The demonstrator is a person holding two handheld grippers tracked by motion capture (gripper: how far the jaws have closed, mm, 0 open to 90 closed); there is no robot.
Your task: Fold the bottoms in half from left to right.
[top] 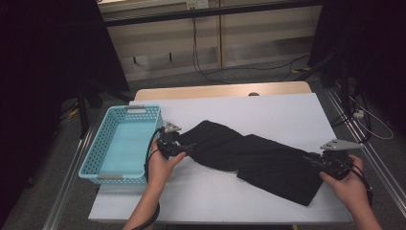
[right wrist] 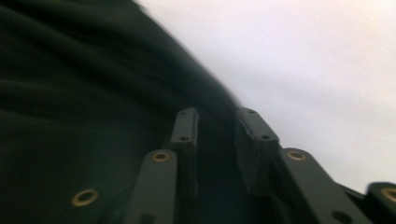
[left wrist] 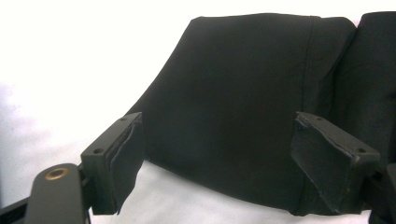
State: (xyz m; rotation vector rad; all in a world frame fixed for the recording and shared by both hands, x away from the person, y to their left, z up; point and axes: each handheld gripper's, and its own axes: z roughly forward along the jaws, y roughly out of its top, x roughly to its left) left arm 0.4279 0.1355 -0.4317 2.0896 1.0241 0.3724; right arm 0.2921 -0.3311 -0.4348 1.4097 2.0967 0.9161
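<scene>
One long black cloth garment (top: 258,155) lay on one white-topped desk (top: 287,112). One light blue perforated plastic basket (top: 103,143) stood beside it. Two black two-jaw tools were counted: left tool (top: 184,149), right tool (top: 313,162).

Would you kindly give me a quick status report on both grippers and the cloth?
Left gripper open, straddling black cloth edge. Right gripper narrowly parted at cloth's other end, grip unclear. Light blue plastic basket beside, nothing blocking.
</scene>
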